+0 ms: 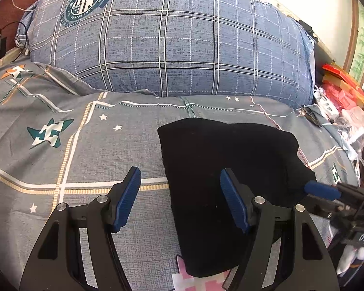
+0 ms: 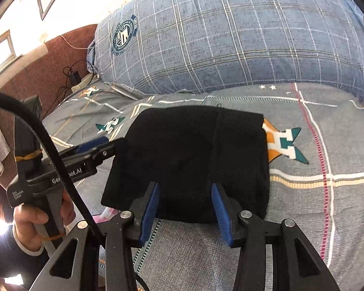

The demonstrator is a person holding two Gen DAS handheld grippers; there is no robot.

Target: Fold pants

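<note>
— One folded black knit pants bundle, listed flat on grey star-and-stripe printed bedsheet, toward its near edge; compact rectangle, fold seam running front to back.

— Backing item?

— Large blue plaid pillow with round crest, along far edge of sheet, well apart from bundle.

— Left gripper?

— Black two-finger left gripper with blue ribbed pads: jaws spread wide, nothing between them; one finger over bare sheet, other over bundle's left edge. Contact with cloth: cannot tell. Seen from the right wrist camera at bundle's left side, held by a hand.

— Right gripper?

— Matching black right gripper, blue pads: jaws parted, holding nothing, poised at bundle's near edge. Blue tip also visible in the left view by bundle's right corner.

— Sundries?

— Red boxes and plastic bags beyond right edge of bed; black charger with cables near brown headboard.
</note>
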